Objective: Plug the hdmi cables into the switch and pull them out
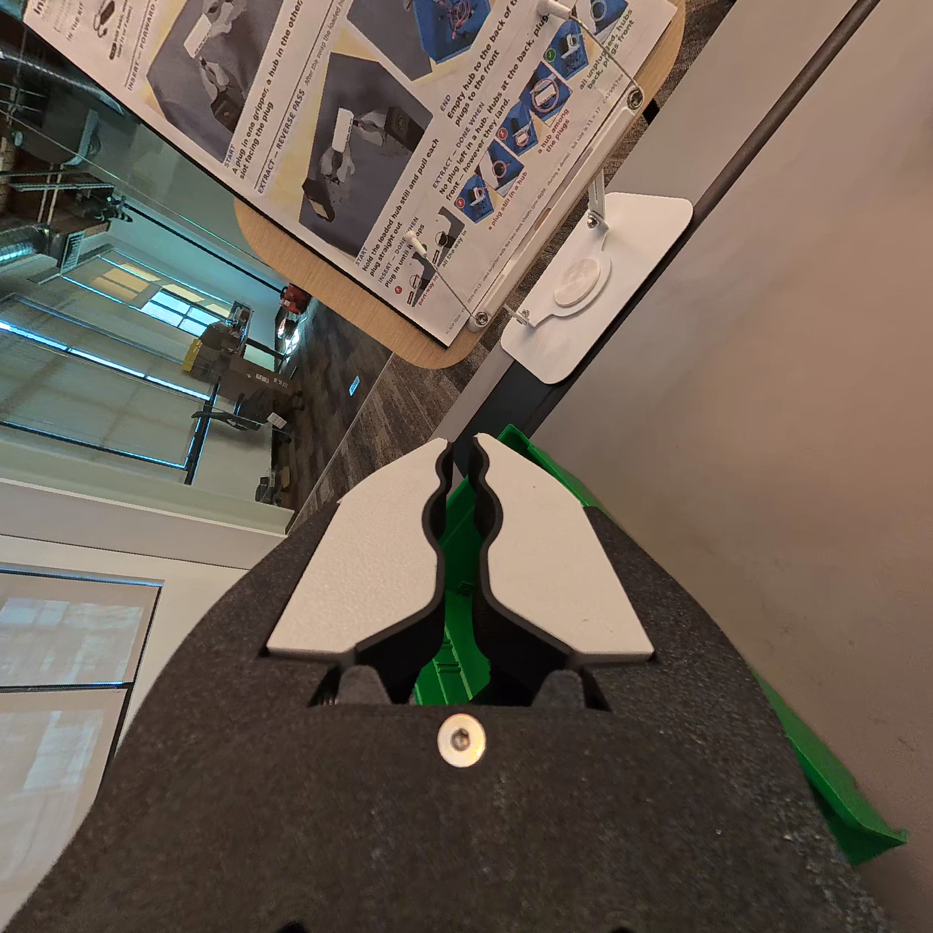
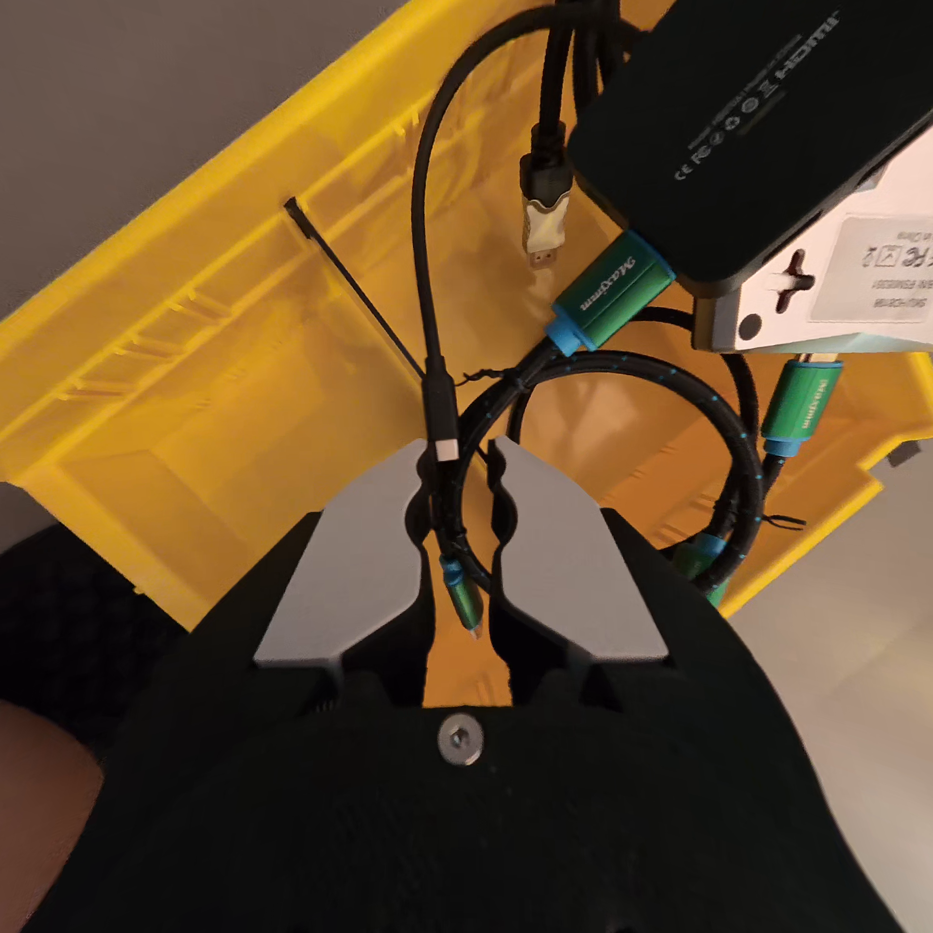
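Observation:
In the right wrist view a black HDMI switch (image 2: pixel 757 126) lies on a white-bottomed box (image 2: pixel 833 303) over a yellow bin (image 2: pixel 227 353). A green-and-blue HDMI plug (image 2: pixel 611 298) is in the black switch. A second green plug (image 2: pixel 797 409) points at the white box. A gold-and-black plug (image 2: pixel 545 222) hangs loose. My right gripper (image 2: pixel 460 444) is slightly open above coiled braided cable; a third green plug (image 2: pixel 462 601) shows through the gap. My left gripper (image 1: pixel 461 444) is closed to a narrow slit with nothing in it.
A green bin (image 1: pixel 828 777) lies under the left gripper on a grey table (image 1: pixel 757 454). A wooden board with an instruction sheet (image 1: pixel 353 126) stands on a white base (image 1: pixel 606 282). A black USB-C cable (image 2: pixel 442 429) and a black cable tie (image 2: pixel 353 288) lie in the yellow bin. The grippers' ends are close to 50 centimeters from one another.

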A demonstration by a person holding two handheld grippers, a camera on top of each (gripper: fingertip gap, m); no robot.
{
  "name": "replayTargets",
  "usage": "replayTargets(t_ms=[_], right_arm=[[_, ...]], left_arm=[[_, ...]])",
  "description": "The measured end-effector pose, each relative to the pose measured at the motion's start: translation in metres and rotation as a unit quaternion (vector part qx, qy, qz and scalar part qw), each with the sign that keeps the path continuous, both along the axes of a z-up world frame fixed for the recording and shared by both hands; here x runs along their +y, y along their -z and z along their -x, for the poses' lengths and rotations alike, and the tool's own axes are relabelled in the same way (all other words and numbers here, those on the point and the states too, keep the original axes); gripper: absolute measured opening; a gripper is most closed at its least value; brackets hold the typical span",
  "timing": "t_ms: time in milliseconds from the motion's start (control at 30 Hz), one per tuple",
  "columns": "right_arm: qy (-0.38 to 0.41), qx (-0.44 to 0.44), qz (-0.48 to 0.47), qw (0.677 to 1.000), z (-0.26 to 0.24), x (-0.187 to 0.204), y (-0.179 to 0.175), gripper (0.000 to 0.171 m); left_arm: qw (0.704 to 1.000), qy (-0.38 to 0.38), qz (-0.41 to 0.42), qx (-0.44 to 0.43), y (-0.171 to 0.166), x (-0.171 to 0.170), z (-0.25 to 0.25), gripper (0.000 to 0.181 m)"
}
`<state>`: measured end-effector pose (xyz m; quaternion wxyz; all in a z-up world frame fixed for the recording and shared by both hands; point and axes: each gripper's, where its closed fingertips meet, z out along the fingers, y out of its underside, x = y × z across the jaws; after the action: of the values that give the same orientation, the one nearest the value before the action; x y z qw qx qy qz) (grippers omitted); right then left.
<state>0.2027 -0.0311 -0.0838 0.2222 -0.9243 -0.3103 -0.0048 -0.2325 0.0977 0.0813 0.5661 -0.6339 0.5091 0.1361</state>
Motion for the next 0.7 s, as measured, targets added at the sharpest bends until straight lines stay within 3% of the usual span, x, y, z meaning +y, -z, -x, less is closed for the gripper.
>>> replayTargets(t_ms=[133,400,700], right_arm=[[-0.013,-0.038,-0.021,0.999,-0.001,0.001,-0.012,0.016],[-0.057,-0.213,-0.099,0.97,-0.025,0.025,-0.027,0.014],[-0.045,-0.103,-0.111,0.987,-0.029,0.035,0.003,0.013]], left_arm=[[1.0,0.0,-0.002,-0.002,-0.001,0.0,0.001,0.004],[1.0,0.001,-0.005,-0.005,-0.004,-0.001,0.002,0.004],[1.0,0.001,-0.005,-0.003,-0.003,-0.001,0.0,0.004]])
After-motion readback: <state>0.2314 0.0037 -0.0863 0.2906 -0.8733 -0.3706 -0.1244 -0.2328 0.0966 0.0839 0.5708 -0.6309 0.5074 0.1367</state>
